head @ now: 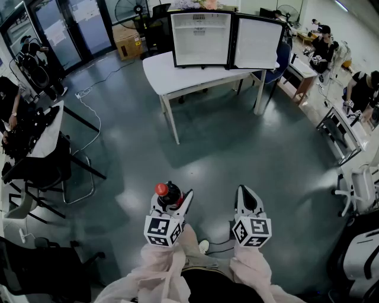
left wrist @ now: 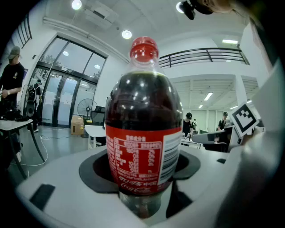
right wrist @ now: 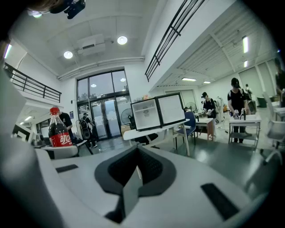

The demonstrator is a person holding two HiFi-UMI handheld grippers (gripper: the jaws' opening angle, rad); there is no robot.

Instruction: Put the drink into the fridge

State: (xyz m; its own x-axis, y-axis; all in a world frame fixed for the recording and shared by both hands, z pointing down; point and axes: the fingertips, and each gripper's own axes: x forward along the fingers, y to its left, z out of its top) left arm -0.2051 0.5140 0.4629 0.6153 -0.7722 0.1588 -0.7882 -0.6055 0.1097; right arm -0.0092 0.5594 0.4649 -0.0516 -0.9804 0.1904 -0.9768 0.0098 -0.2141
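A dark cola bottle (head: 168,192) with a red cap and red label stands upright between the jaws of my left gripper (head: 172,205), which is shut on it. In the left gripper view the bottle (left wrist: 144,129) fills the middle, with the pads (left wrist: 100,171) pressed against its lower body. My right gripper (head: 247,200) hangs beside it with its jaws together and nothing in them; in its own view the bottle (right wrist: 58,129) shows at the left. The small fridge (head: 200,38) stands far ahead on a white table (head: 160,68), door (head: 258,42) swung open to the right, white inside, also seen as the fridge (right wrist: 156,111).
Grey floor lies between me and the table. A desk with black chairs (head: 41,165) and people stands at the left, with a cable (head: 92,127) across the floor. More desks, a white chair (head: 361,189) and people line the right side. A fan (head: 129,9) stands behind.
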